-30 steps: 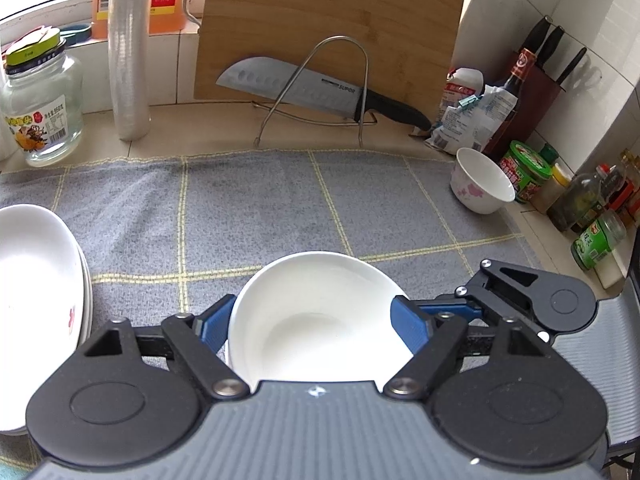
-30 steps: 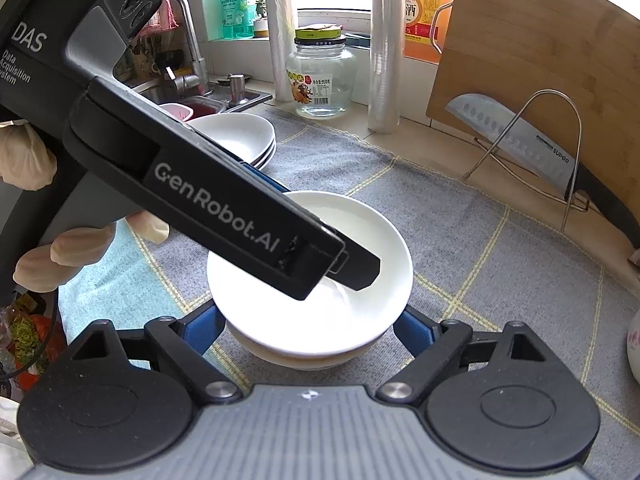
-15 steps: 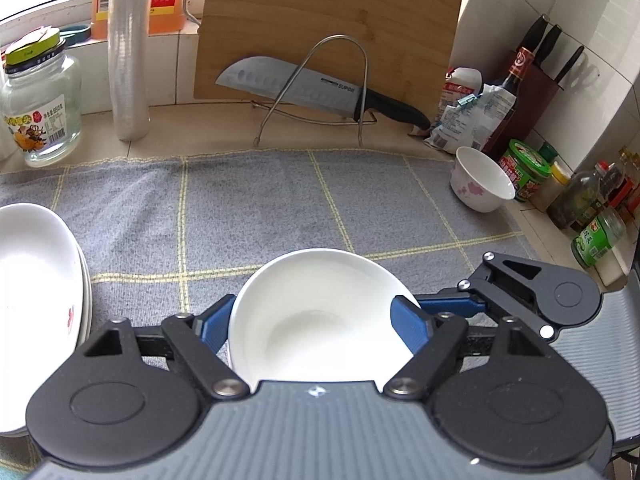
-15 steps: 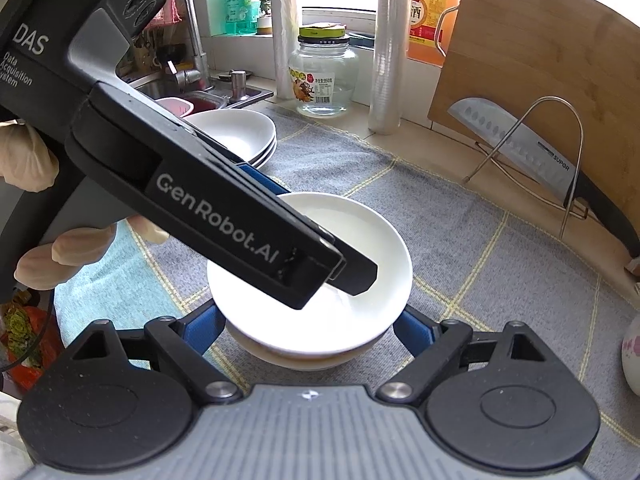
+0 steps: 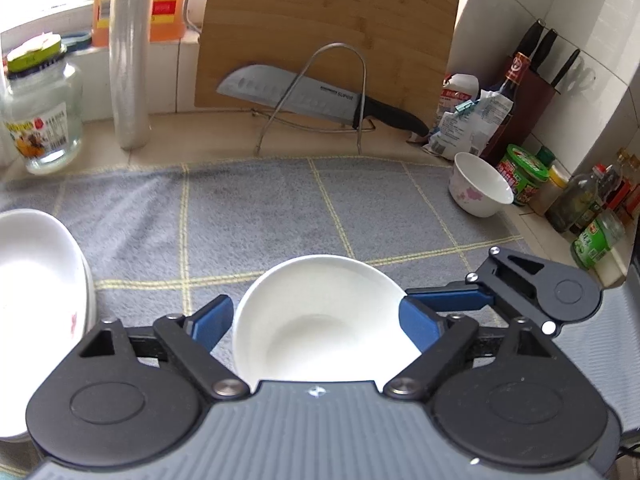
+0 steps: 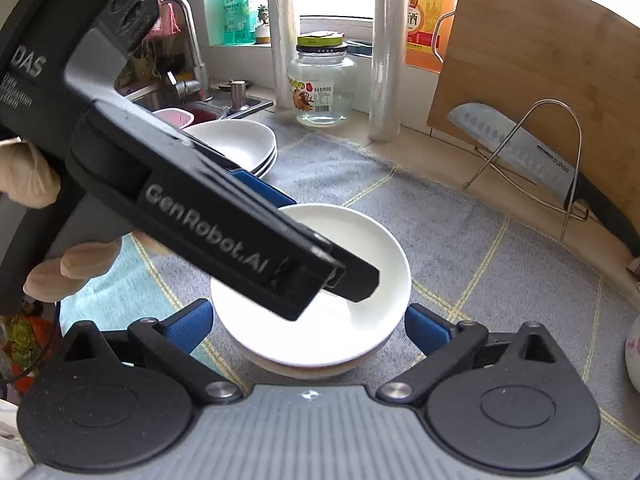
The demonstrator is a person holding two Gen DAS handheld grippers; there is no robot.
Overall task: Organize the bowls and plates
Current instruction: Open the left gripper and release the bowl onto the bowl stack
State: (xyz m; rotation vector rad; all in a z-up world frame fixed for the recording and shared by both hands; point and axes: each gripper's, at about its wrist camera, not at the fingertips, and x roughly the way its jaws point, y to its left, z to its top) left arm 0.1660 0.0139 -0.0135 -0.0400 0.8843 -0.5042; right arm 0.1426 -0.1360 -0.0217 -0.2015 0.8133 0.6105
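Note:
A white bowl (image 5: 320, 312) rests on a second bowl (image 6: 308, 368) on the grey checked cloth (image 5: 248, 216). My left gripper (image 5: 316, 316) straddles the top bowl; its jaws are opening and the blue pads stand just off the rim. My right gripper (image 6: 308, 320) faces the same stack from the other side. Its jaws are opening too, with clear gaps between its pads and the bowls. In the right wrist view the left gripper (image 6: 320, 236) reaches across the bowl (image 6: 352, 240). One blue finger (image 5: 448, 302) of the right gripper shows beside the bowl.
Stacked white plates (image 5: 36, 280) (image 6: 236, 140) lie at the cloth's left end, near the sink (image 6: 188, 108). A small flowered bowl (image 5: 480, 184) stands at the right by jars and bottles. A knife (image 5: 304, 96), a wire rack and a cutting board (image 5: 328, 32) line the back. A hand (image 6: 72, 272) holds the left gripper.
Both grippers' pads have spread a little away from the bowl. Neither hand nor the bowls have shifted noticeably.

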